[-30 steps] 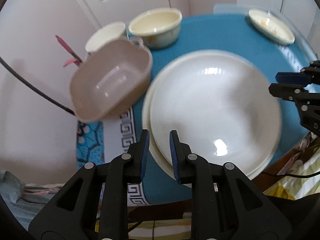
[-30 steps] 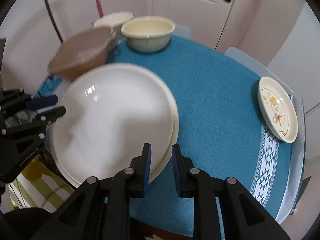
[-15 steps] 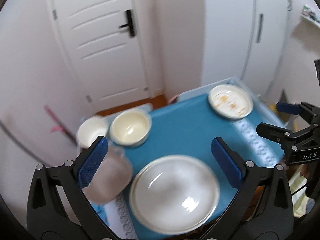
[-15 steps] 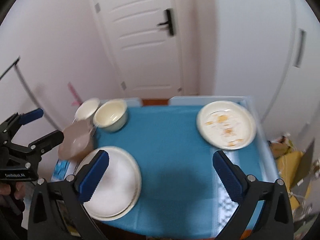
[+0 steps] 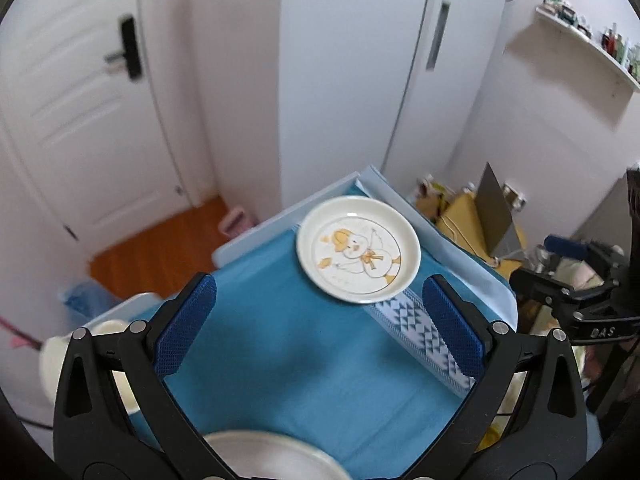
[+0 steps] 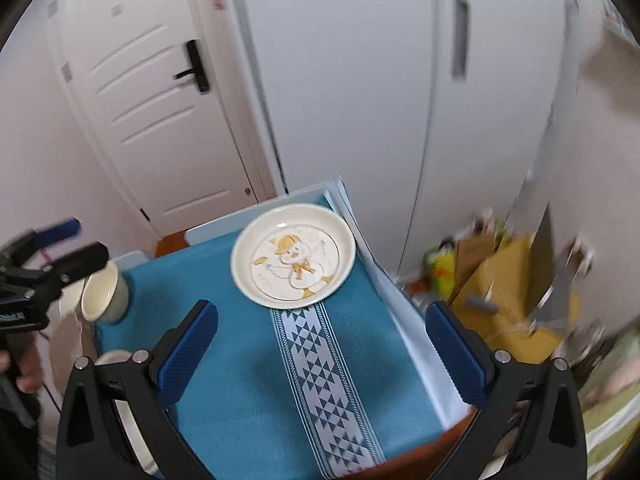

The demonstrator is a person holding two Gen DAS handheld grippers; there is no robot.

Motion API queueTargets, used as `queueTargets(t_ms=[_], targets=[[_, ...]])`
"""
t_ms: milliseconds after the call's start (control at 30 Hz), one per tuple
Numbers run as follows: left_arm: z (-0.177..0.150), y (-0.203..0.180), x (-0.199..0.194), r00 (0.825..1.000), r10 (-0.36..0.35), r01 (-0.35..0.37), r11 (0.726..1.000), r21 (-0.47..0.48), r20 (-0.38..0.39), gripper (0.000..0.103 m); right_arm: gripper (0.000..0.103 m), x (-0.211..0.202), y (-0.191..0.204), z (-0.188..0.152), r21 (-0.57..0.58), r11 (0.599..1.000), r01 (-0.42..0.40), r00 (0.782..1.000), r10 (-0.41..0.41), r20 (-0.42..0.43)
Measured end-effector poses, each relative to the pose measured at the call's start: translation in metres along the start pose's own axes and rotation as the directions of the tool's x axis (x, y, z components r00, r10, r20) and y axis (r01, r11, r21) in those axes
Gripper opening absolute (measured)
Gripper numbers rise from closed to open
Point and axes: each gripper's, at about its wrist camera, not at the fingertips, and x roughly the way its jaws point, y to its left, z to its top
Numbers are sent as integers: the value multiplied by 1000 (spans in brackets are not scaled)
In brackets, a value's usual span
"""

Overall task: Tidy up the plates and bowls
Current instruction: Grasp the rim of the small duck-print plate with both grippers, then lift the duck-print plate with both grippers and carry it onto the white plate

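Your left gripper (image 5: 318,326) and right gripper (image 6: 320,352) both stand spread wide with nothing between the pads, above the blue tablecloth (image 6: 248,392). The duck plate (image 6: 293,256) lies flat at the table's far end, touching the cloth's patterned white stripe (image 6: 324,384). The big white plate (image 5: 268,458) sits at the near edge below your left gripper, with a cream bowl (image 6: 105,294) off to the left.

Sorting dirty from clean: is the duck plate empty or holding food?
Empty. The duck plate lies flat on the blue tablecloth, its printed duck fully visible.
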Motion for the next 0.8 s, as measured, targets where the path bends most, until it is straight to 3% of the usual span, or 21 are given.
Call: queueTargets(t_ms=[67, 100, 133, 233, 367, 433, 600, 633, 800], targets=[[6, 5, 32, 999, -12, 12, 1000, -9, -46, 101, 102, 20, -15, 1, 55, 998, -30, 999, 31, -16], [11, 9, 57, 996, -16, 15, 1000, -13, -85, 95, 99, 34, -21, 2, 83, 996, -42, 998, 45, -31], [13, 15, 71, 994, -21, 19, 1000, -15, -107, 85, 92, 45, -26, 2, 105, 993, -61, 997, 66, -41], [17, 28, 123, 982, -38, 34, 999, -25, -187, 70, 70, 83, -30, 3, 150, 984, -97, 990, 111, -89], [15, 41, 180, 959, -84, 66, 995, -74, -272, 51, 59, 130, -33, 5, 186, 978, -93, 982, 122, -147], [12, 43, 198, 949, -98, 77, 994, -83, -299, 46, 50, 148, -35, 5, 207, 973, -98, 977, 134, -166], [10, 42, 227, 935, -115, 93, 992, -82, -334, 30, 41, 176, -36, 8, 235, 967, -104, 971, 149, -186], [10, 43, 230, 935, -118, 95, 992, -84, -336, 26, 35, 180, -36, 9, 238, 966, -104, 971, 151, -188], [13, 44, 237, 934, -140, 116, 989, -92, -329, 19, 22, 191, -36, 10, 238, 967, -87, 972, 135, -192]])
